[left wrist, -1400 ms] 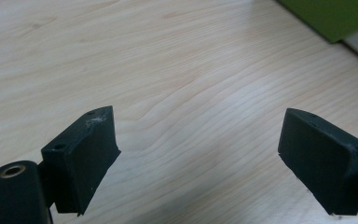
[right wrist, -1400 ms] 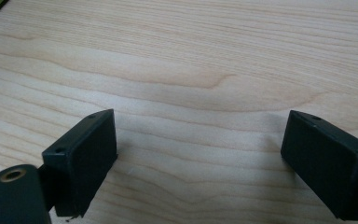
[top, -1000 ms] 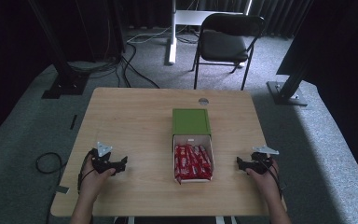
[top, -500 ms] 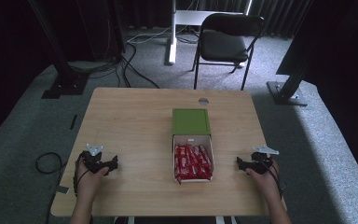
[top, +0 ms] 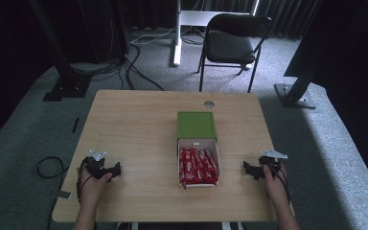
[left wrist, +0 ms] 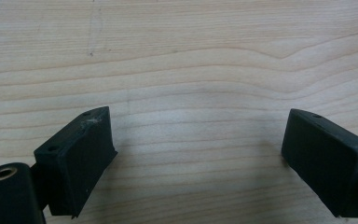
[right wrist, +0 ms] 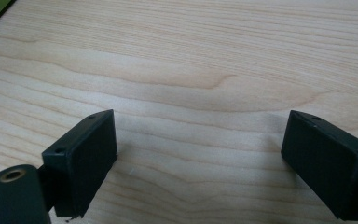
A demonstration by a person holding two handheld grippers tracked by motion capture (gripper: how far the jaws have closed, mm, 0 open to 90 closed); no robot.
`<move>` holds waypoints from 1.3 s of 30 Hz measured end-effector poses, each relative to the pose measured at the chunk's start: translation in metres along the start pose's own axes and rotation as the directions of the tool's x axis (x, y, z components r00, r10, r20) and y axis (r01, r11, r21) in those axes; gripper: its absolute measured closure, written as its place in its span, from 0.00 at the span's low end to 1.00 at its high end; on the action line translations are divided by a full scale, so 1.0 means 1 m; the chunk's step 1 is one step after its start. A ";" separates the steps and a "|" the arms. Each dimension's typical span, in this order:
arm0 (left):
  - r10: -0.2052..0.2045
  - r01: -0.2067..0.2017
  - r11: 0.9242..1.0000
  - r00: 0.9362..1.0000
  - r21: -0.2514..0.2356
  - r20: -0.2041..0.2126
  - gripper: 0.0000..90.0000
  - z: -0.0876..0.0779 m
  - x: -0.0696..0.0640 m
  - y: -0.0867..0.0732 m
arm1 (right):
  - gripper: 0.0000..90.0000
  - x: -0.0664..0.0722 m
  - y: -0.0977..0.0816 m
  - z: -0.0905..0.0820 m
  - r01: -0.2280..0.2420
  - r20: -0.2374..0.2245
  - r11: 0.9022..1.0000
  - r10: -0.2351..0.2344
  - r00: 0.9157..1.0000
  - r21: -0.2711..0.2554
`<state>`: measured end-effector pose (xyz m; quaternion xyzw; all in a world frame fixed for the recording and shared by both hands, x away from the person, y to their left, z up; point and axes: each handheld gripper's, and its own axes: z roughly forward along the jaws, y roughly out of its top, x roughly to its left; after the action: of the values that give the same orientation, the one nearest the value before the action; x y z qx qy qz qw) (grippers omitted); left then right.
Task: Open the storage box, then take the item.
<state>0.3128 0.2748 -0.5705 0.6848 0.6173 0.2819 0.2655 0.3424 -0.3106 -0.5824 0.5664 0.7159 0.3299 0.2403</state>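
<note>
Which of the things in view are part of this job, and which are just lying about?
Part of the job:
- open box at table centre
- red packets packed in its tray
- green lid, folded back away from the person
- left gripper and right gripper, both open, resting on the table

Lying about:
- folding chair beyond the table
- floor cables

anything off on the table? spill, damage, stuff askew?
Nothing stands out. The white box of red packets sits square at the table's middle, its green lid flipped open behind it, packets all inside. Both grippers, left and right, rest open on bare wood either side.
</note>
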 end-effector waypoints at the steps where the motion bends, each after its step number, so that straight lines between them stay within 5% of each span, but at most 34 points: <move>1: -0.006 0.006 1.000 1.000 -0.002 0.003 0.11 0.000 0.000 0.000 | 0.11 0.000 0.000 0.000 0.001 0.001 1.000 -0.001 1.000 0.000; 19: -0.030 0.031 0.999 0.999 -0.011 0.022 0.11 0.002 0.001 -0.001 | 0.11 0.002 -0.001 -0.001 0.045 -0.022 0.999 -0.044 0.999 0.006; 39: -0.028 0.028 1.000 0.999 -0.011 0.025 0.11 0.002 0.001 -0.001 | 0.15 0.006 -0.003 -0.007 0.006 -0.054 1.000 -0.007 0.999 -0.010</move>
<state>0.3138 0.2763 -0.5731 0.6781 0.6218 0.2733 0.2809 0.3339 -0.3069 -0.5796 0.5539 0.7224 0.3476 0.2247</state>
